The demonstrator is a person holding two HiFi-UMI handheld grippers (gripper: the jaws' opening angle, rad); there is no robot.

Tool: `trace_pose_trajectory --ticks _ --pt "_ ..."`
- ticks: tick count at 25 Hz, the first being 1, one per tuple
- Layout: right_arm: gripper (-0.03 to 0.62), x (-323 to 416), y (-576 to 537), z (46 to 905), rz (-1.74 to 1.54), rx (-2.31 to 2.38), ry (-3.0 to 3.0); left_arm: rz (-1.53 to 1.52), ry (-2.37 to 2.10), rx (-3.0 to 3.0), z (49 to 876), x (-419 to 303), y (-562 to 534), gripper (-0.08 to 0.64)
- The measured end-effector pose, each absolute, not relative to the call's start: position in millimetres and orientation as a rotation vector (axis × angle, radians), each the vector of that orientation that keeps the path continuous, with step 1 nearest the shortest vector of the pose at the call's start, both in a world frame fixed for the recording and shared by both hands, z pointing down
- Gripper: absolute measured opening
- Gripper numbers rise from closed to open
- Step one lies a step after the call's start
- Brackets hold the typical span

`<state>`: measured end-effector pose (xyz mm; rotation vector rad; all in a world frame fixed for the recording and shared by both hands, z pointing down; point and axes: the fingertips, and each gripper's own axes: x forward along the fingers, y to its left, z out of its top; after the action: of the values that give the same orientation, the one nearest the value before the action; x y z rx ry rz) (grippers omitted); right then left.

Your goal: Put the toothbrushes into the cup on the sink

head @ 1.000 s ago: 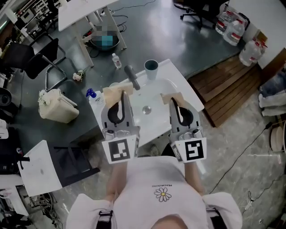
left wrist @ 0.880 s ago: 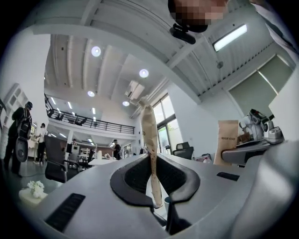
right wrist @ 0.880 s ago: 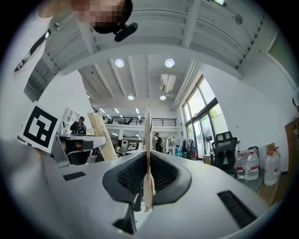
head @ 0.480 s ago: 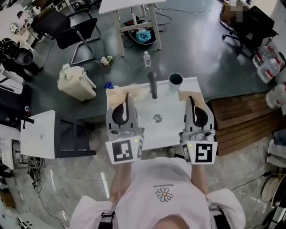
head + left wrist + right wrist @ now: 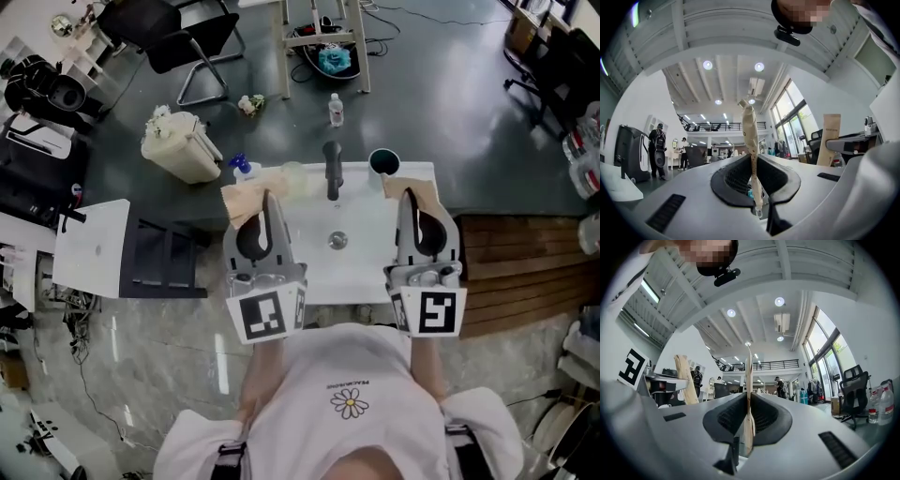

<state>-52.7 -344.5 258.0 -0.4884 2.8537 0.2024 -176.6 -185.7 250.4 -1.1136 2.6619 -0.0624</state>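
**Locating the cup relative to two loaded grippers**

The cup stands upright on the back right corner of the sink. It is just beside the tap, at the tap's 3 o'clock. Nothing can be seen standing in its dark mouth.

The right gripper hangs over the sink's right edge, with the cup near, at its 11 o'clock. The left gripper hangs over the left edge. For it the cup lies at 2 o'clock, across the basin and beyond the tap. The right gripper is therefore the nearer of the two.

Both grippers are closed on a load:
- **Right gripper view:** the jaws press together on a thin tan strip seen edge-on, the right toothbrush, apparently in a paper sleeve.
- **Left gripper view:** the jaws clamp a similar, slightly bowed strip, the left toothbrush.

Each long axis runs along its gripper's jaws and projects past the tips. In the head view the tan ends point toward 12 o'clock.

Judged from this layout, the coming move is likely a short carry of the right toothbrush toward 11 o'clock. Its long axis would then need tipping down to enter the cup's mouth. The left toothbrush would have to pass in front of the tap to reach the same spot.
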Motion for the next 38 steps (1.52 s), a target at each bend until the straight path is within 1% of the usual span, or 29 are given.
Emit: trace_pose_trajectory --ticks 17,25,28,33,38 --pt "0.025 -62.1 -348.2 266.1 0.179 -0.457 2.891 -0.031 2.702 -1.083 263.7 -186.2 -189.5 0.040" --pt "0.025 -60.9 -345.3 270.1 0.175 -0.484 2.911 -0.057 2.690 -1.094 264.5 -223.9 -195.8 0.040" --pt "0.025 -59.7 -343.5 268.6 0.189 -0.491 2.913 -0.078 2.726 -1.162 284.4 -249.6 -211.1 0.040" --pt "0.025 -55.0 -340.7 263.7 0.213 -0.521 2.909 -0.139 2.839 -1.282 341.0 -292.2 -240.6 0.040" --pt "0.025 -42.2 -341.3 271.7 0.237 -0.589 2.951 -0.167 2.944 -1.378 397.0 -315.0 -263.5 0.040"
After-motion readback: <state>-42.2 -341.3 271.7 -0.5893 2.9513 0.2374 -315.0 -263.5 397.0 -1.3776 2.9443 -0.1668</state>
